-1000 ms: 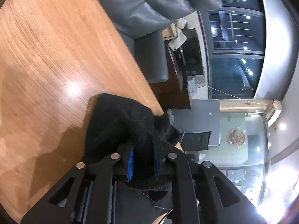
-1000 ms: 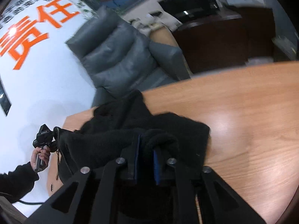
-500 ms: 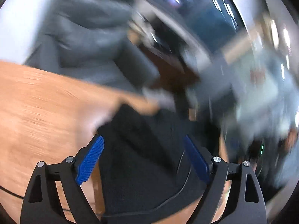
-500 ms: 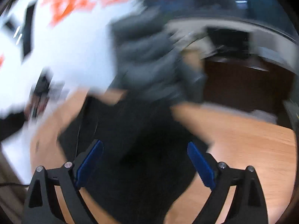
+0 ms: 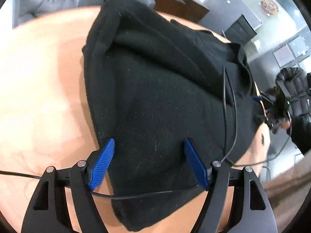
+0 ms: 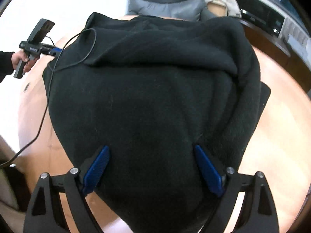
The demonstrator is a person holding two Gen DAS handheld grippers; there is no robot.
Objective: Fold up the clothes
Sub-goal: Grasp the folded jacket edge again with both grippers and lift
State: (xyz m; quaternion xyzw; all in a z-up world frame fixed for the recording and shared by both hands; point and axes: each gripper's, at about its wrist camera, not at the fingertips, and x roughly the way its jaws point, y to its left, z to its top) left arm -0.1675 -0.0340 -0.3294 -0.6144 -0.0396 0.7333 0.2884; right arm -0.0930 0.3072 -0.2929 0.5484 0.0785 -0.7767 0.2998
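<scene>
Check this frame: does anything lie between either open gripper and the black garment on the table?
Only a thin black cable: it trails across the black garment, ahead of the left gripper and to its right. The right gripper hangs open over bare fabric; there the cable crosses only the garment's far left part.

Both grippers share one build — the left gripper [image 5: 149, 142] and right gripper [image 6: 150, 148] have matte black, flat linkage arms with triangular cut-outs, silver round screws at the joints and ribbed blue pads [image 5: 102, 165] on the fingers. Thin black cables [image 5: 136, 196] trail from the bodies. In the right wrist view a hand [image 6: 20, 59] in a black sleeve [image 6: 4, 65] grips a dark pistol-style handle — a flat black unit on top.
</scene>
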